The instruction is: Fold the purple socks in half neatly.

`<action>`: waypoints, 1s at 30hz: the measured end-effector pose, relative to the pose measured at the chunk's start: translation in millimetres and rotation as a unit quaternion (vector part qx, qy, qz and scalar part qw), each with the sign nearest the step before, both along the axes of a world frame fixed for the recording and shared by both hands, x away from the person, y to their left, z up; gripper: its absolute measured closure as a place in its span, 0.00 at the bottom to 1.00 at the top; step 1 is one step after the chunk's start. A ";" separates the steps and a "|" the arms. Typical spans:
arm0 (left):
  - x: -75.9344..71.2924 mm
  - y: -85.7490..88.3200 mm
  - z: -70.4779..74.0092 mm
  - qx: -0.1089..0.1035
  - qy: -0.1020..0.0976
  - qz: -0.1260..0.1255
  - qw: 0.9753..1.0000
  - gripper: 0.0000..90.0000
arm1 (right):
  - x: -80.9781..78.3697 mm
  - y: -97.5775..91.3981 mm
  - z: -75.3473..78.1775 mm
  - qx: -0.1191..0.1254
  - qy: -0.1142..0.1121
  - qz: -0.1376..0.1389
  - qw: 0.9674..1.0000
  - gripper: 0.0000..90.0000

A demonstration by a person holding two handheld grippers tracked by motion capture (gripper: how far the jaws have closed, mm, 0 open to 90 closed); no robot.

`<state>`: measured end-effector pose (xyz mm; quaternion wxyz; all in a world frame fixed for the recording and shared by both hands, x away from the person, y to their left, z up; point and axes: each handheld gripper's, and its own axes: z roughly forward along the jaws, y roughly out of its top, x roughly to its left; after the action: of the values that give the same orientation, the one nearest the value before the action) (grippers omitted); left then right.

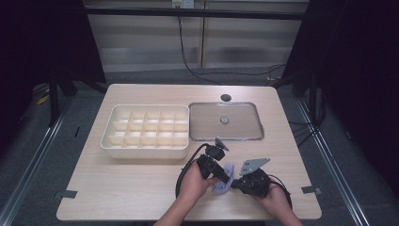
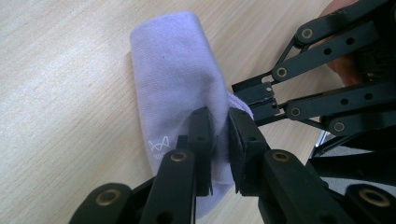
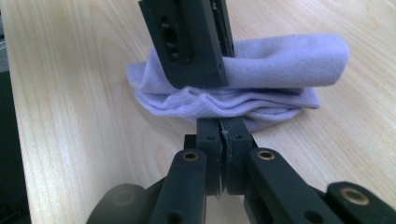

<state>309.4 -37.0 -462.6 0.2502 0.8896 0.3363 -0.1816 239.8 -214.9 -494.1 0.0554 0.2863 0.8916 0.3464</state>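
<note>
At the left of the high view we see a cream divider tray (image 1: 109,136) with its grid of small compartments, sitting left of centre on the wooden table (image 1: 117,188). Just beside it to the right lies a flat clear lid (image 1: 197,129) with a small round knob (image 1: 224,120) at its middle, and a dark round hole (image 1: 226,97) shows in the tabletop above that.

Lower and right of centre, our two hands meet over a folded lavender sock (image 1: 225,178). The left gripper (image 1: 221,175) comes in from the left; in the left gripper view its jaws stand narrow, with a fold of the sock (image 2: 177,88) pinched between them, a small white logo (image 2: 158,145) showing just left of the jaws. The right gripper (image 2: 254,100) reaches in from the right edge of that view and meets the sock's far side.

In the right gripper view the sock (image 3: 280,60) lies in layers across the middle of the frame, the left gripper (image 3: 219,56) coming down onto it from the top. The right gripper (image 3: 223,135) has its jaws pressed together on the sock's lower edge at bottom centre.
</note>
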 end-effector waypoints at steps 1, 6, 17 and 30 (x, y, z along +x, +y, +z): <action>-0.2 -0.2 -0.6 -0.003 0.001 0.003 1.000 0.89 | -0.1 -0.6 -0.1 0.002 0.002 -0.001 1.000 0.98; 2.1 0.6 -1.4 -0.003 0.005 0.000 1.000 0.89 | 0.4 -5.9 0.7 -0.003 0.002 -0.005 1.000 0.97; 0.5 0.6 -0.8 0.000 0.004 0.004 1.000 0.91 | 2.9 -14.4 3.1 0.009 -0.004 -0.020 1.000 0.98; -3.9 1.0 8.3 -0.008 -0.004 0.001 1.000 0.91 | 2.5 -1.8 -0.4 0.007 0.006 -0.009 1.000 0.99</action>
<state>305.5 -36.0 -454.3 0.2588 0.8878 0.3350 -0.1805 242.3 -216.7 -494.6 0.0509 0.2964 0.8872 0.3500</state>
